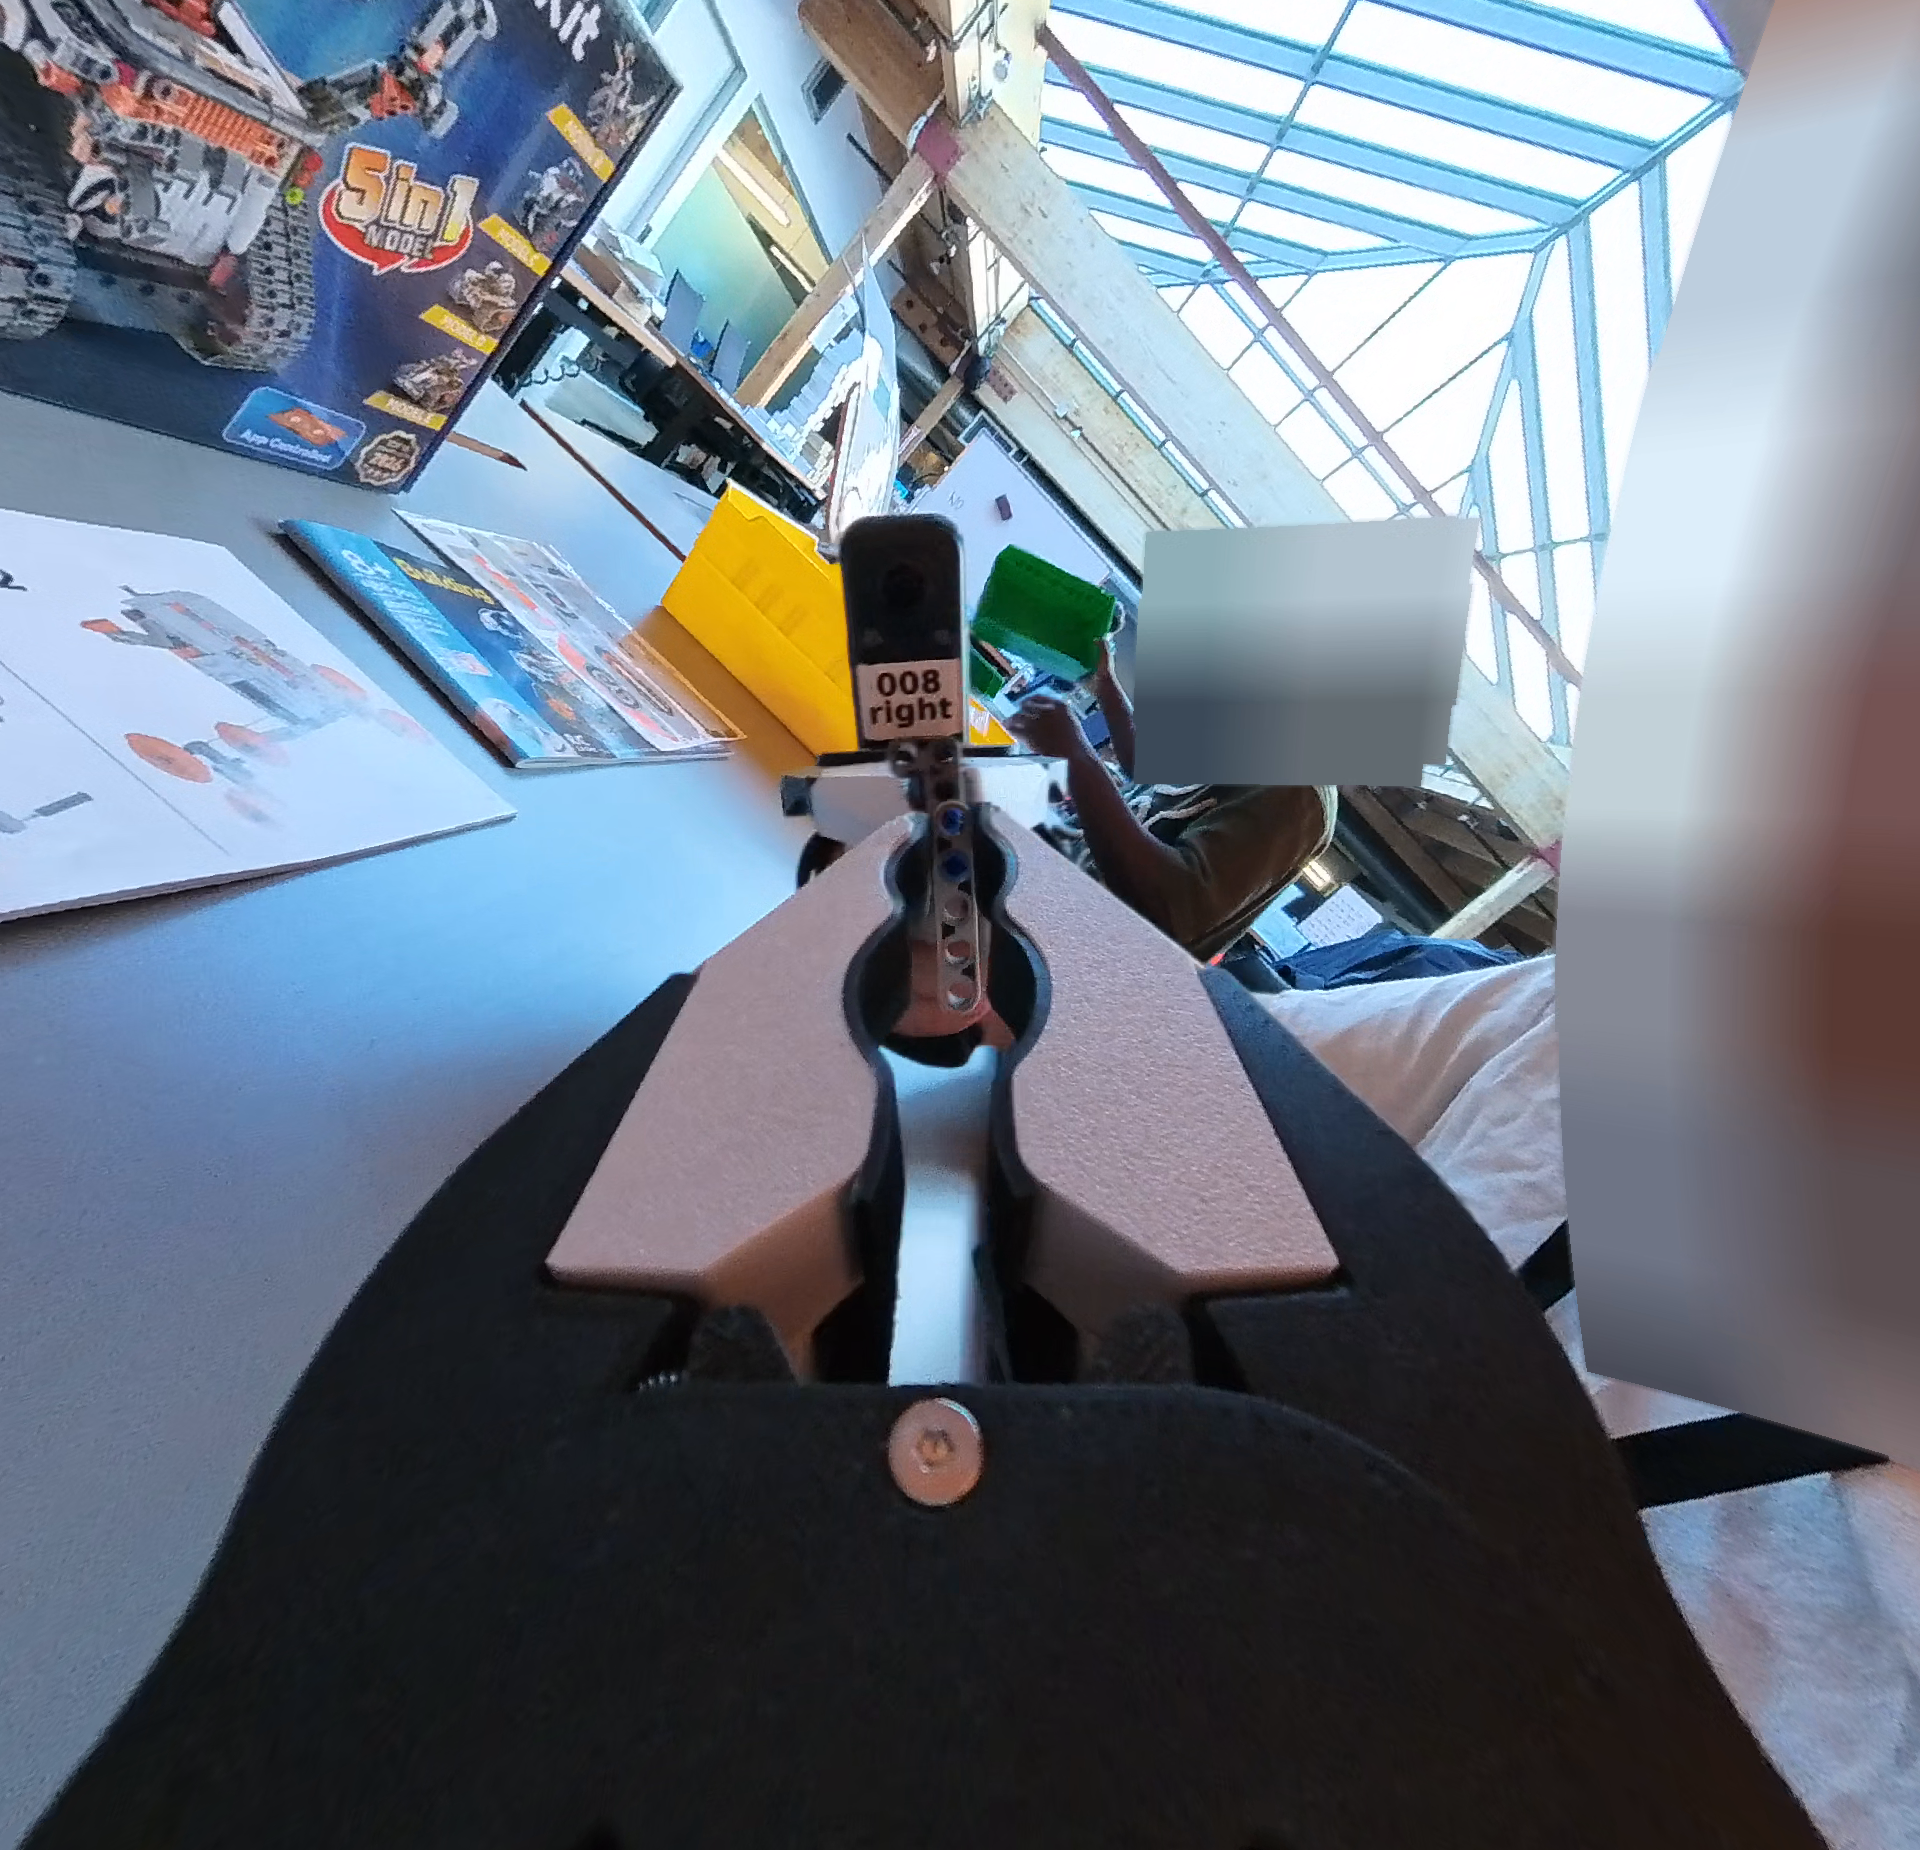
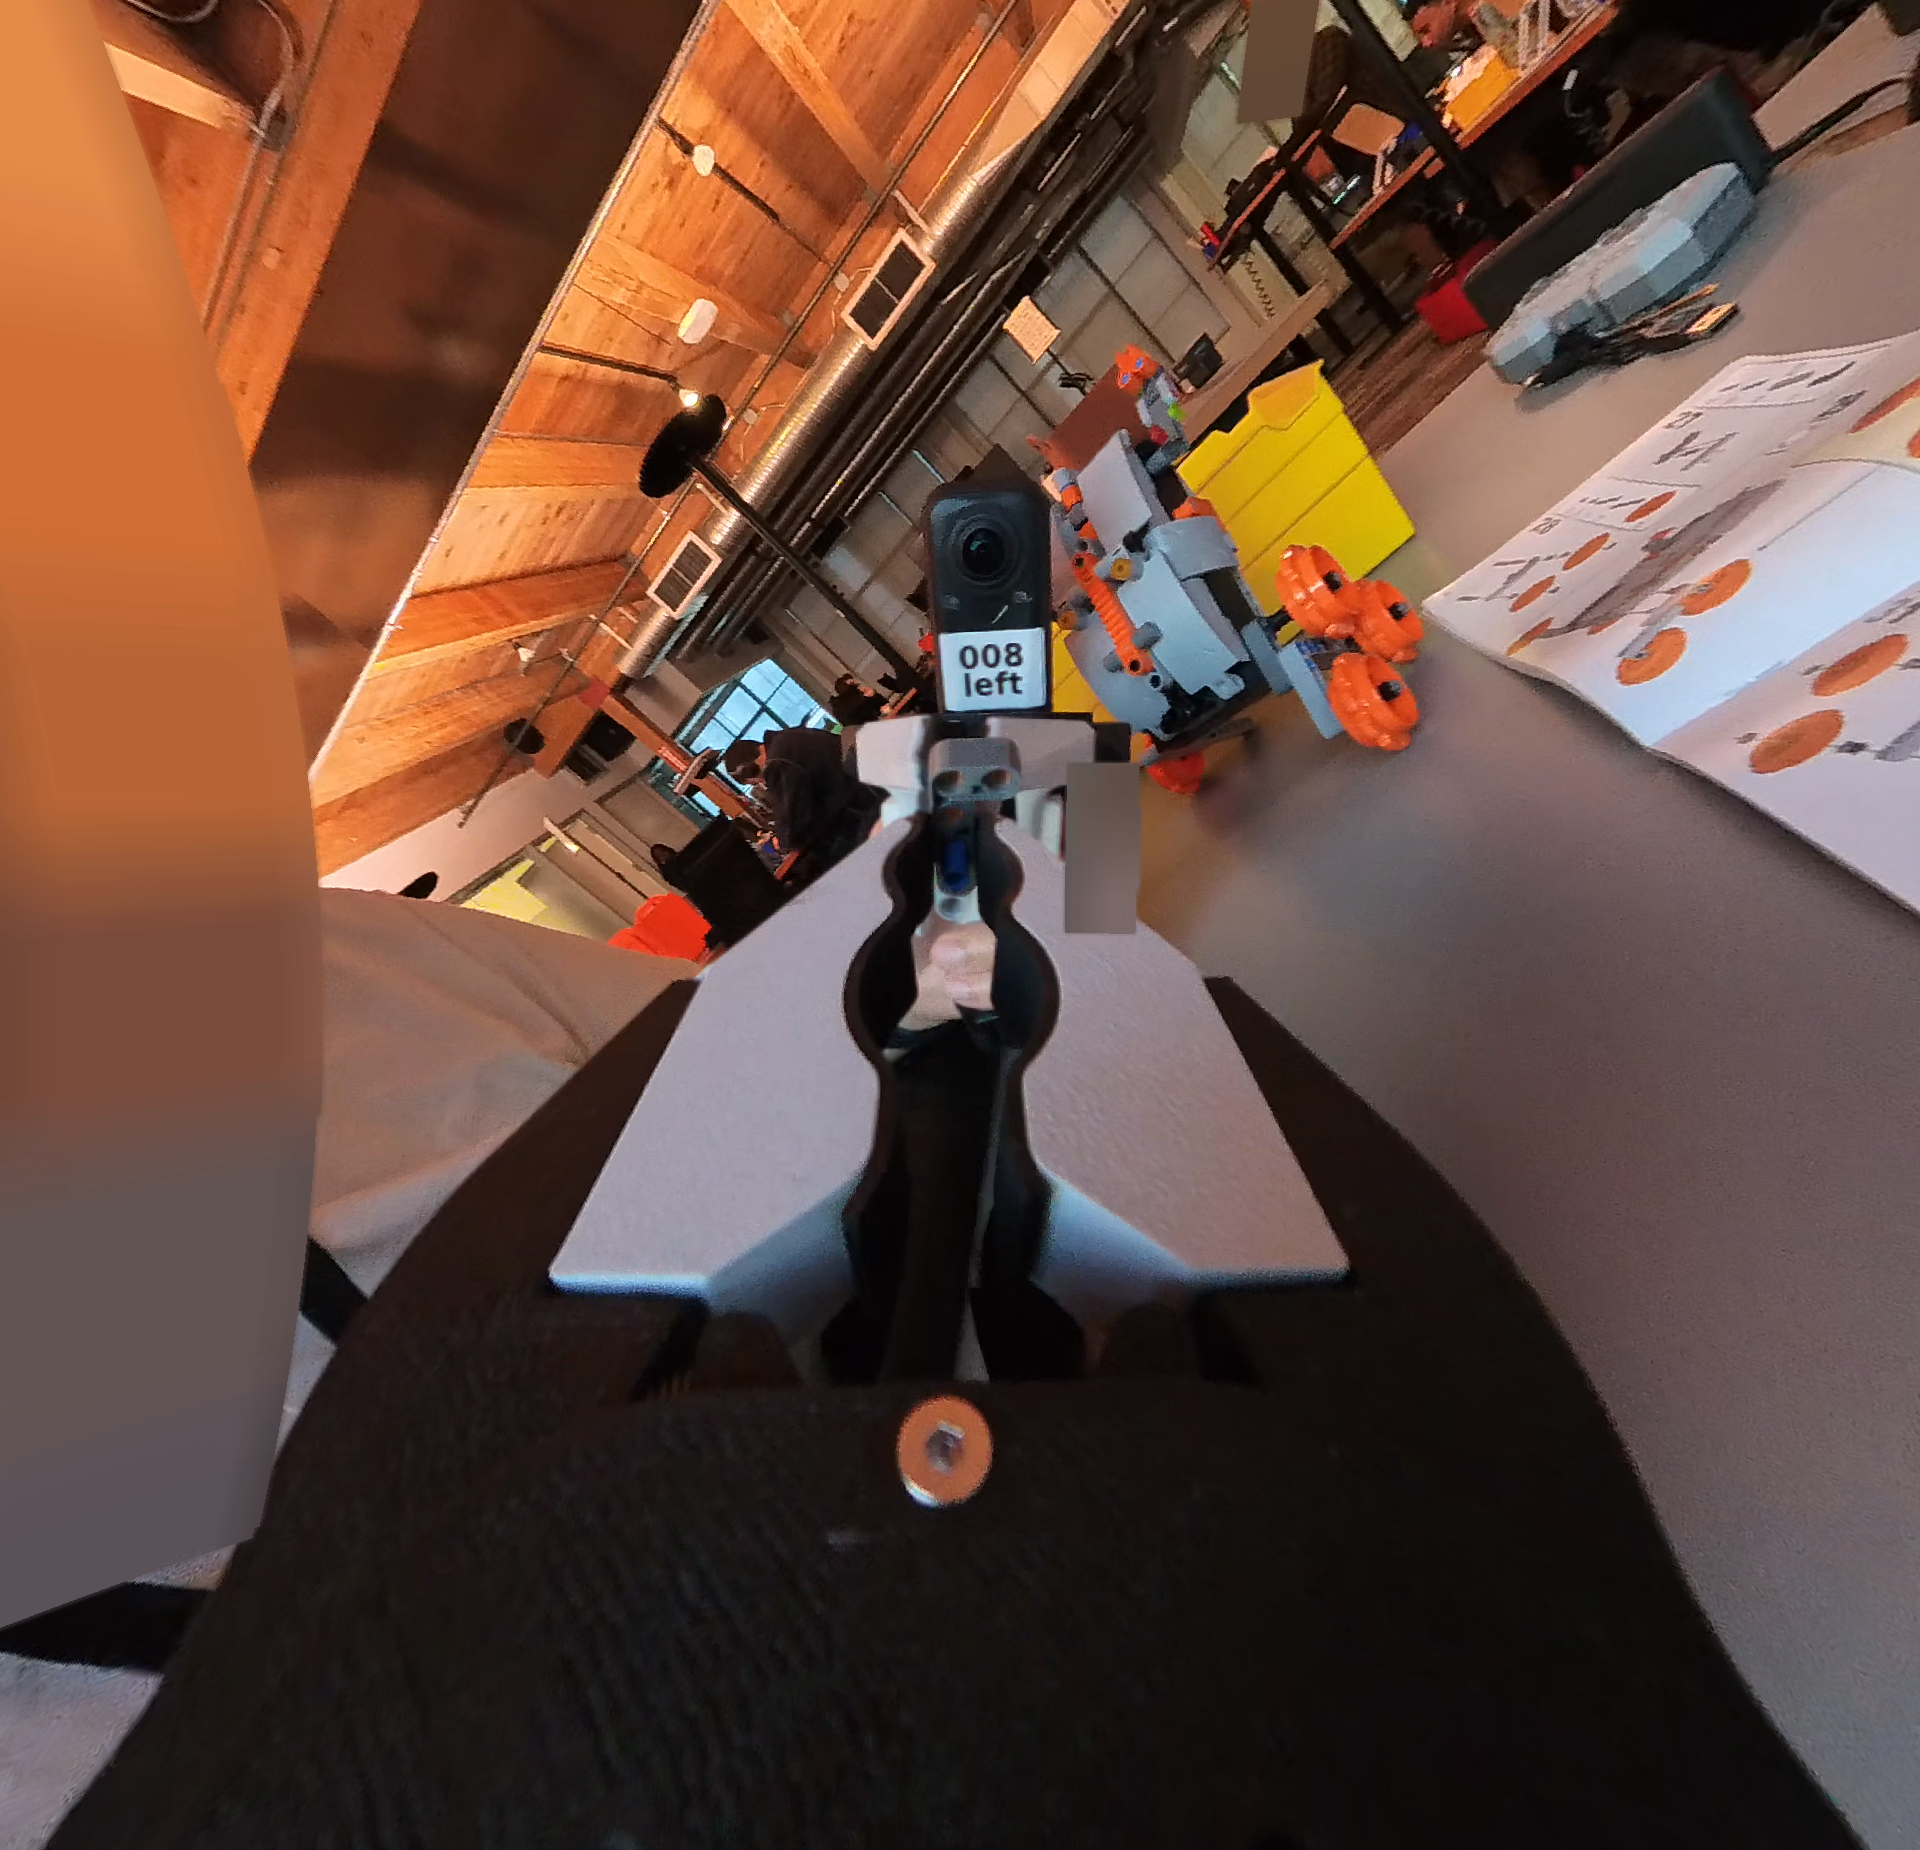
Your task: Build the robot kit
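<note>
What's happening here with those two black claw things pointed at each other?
A person holds two grippers nose to nose above a grey table. The left gripper is shut on a grey holed beam with blue pins; the right gripper is also shut on it, end on. Behind sit a half-built orange and grey model, a yellow bin and open instructions.

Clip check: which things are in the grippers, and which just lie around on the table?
In the grippers: left gripper shut on grey holed beam; right gripper shut on blue-pinned beam.
Lying about: part-built orange-wheeled model, yellow bin, open instruction sheet, booklet, kit box.
</note>
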Tool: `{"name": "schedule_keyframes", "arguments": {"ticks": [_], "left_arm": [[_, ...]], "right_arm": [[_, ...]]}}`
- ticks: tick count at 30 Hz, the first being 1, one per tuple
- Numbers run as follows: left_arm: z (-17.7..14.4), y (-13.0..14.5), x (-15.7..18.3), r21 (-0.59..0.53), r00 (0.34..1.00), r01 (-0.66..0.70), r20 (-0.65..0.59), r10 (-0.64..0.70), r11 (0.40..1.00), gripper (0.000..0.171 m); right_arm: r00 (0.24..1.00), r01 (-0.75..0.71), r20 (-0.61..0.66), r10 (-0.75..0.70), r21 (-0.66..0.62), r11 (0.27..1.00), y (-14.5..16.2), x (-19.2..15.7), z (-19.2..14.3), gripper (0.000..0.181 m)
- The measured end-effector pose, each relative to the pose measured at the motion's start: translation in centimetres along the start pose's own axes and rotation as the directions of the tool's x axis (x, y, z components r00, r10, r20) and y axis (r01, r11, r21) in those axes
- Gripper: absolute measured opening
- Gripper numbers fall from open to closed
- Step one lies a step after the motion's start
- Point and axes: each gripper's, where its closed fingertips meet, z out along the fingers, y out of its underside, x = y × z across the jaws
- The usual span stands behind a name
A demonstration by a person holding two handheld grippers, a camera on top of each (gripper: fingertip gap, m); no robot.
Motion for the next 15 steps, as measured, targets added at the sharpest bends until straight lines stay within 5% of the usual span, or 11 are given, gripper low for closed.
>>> {"name": "schedule_keyframes", "arguments": {"ticks": [15], "left_arm": [[0.16,-0.11,-0.04,0.022,1.0,0.001,0.0,-0.001,1.0,0.005]], "right_arm": [[0.997,0.065,-0.04,-0.065,0.007,0.998,-0.18,-0.07,0.23,0.006]]}}
